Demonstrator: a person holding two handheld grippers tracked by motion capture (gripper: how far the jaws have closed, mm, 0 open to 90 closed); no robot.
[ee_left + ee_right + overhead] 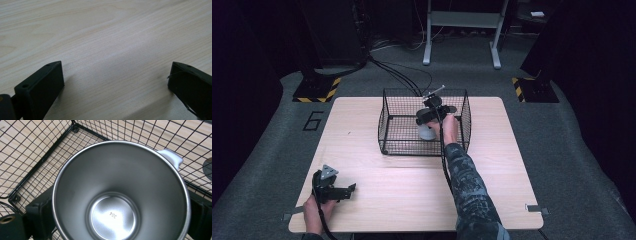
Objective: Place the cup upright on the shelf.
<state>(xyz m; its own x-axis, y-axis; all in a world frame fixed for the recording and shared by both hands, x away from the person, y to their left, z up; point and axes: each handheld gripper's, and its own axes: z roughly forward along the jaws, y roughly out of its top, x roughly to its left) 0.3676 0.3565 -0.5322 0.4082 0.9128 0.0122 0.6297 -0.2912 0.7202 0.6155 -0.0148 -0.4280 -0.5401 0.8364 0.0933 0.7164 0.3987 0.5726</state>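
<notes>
Down at the bottom left of the high view, the left gripper (343, 192) rests low on the pale wooden surface (402, 195), held in the person's hand (314, 210), with nothing near it. Up in the middle of the frame sits the black wire basket (394, 122), and the right gripper (428, 120) is inside it, right over a white-sided steel cup (427, 132).

Over to the left gripper view: jaws set wide apart, bare wood grain between them, nothing held.

Now the right gripper view, and we're looking straight down into the cup (117, 202), shiny inside, "304" stamped on its base, a white handle (171, 157) at the upper right. One dark jaw sits against each side of the cup, clamping it, with the basket mesh (32, 152) all around.
</notes>
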